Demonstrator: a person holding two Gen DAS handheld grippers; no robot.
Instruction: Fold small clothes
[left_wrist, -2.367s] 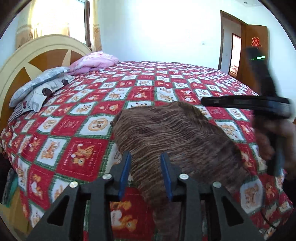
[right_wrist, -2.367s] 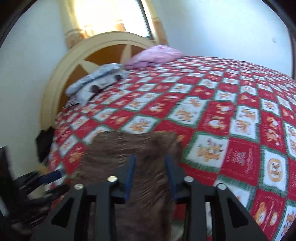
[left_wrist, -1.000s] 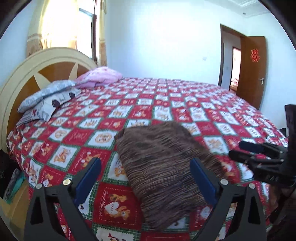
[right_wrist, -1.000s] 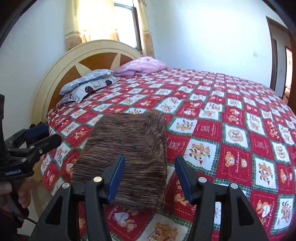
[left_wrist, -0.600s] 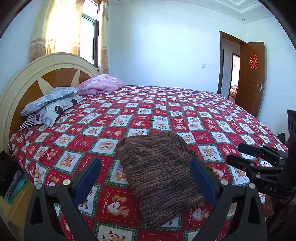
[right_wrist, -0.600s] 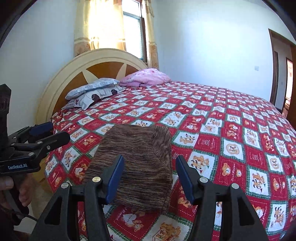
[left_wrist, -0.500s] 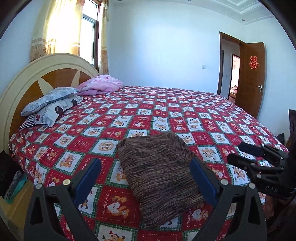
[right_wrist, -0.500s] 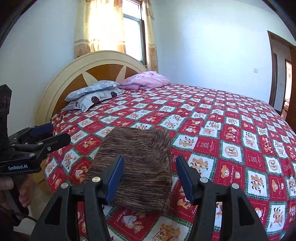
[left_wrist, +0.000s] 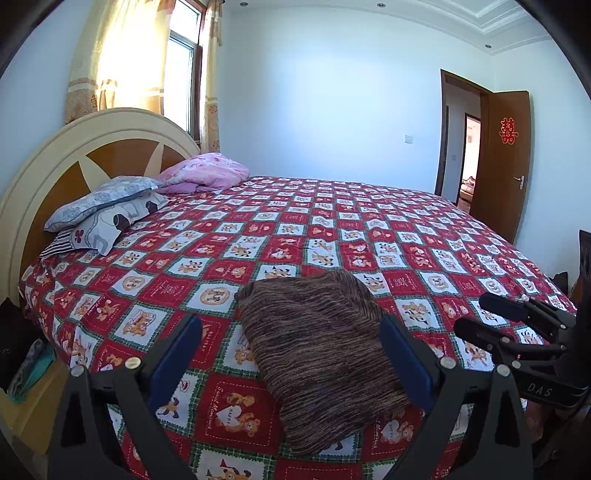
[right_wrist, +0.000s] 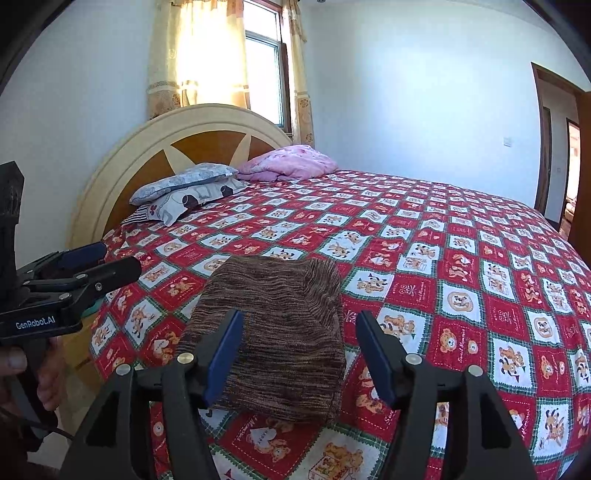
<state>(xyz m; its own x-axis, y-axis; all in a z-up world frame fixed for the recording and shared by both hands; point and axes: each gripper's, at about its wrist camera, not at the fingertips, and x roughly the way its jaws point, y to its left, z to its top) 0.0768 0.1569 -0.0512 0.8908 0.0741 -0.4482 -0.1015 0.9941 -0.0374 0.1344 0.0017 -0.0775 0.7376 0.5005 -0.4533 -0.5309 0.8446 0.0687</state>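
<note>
A folded brown striped knit garment (left_wrist: 321, 354) lies flat on the red-and-white checked bedspread with cartoon bear squares (left_wrist: 332, 229), near the bed's front edge. The left gripper (left_wrist: 291, 354) hangs over that edge with its blue-padded jaws spread wide; in its own view the garment sits between and beyond them, nothing pressed by either pad. The right gripper (right_wrist: 299, 354) stands likewise above the near end of the garment (right_wrist: 273, 332), its jaws opening, the knit showing between them but clear of both pads. Each gripper shows in the other's view, held out beside the bed: the right one (left_wrist: 517, 332) at the right border, the left one (right_wrist: 85, 273) at the left border with a hand (right_wrist: 22, 369) around its grip.

At the head of the bed rises a cream arched headboard with brown wooden panels (left_wrist: 74, 158). Against it lie a blue-grey patterned pillow (left_wrist: 99, 199) atop a white pillow with dark shapes (left_wrist: 107, 229), and beside them a bunched pink quilt (left_wrist: 207, 173). Yellow curtains (left_wrist: 122, 59) hang at a bright window. A brown wooden door (left_wrist: 506, 162) stands open at the far right, bearing a red paper emblem (left_wrist: 507, 130). Nothing lies between the jaws and the garment.

The left gripper's body reads "GenRobot.AI"; the right gripper's body shows the letters "DAS"
</note>
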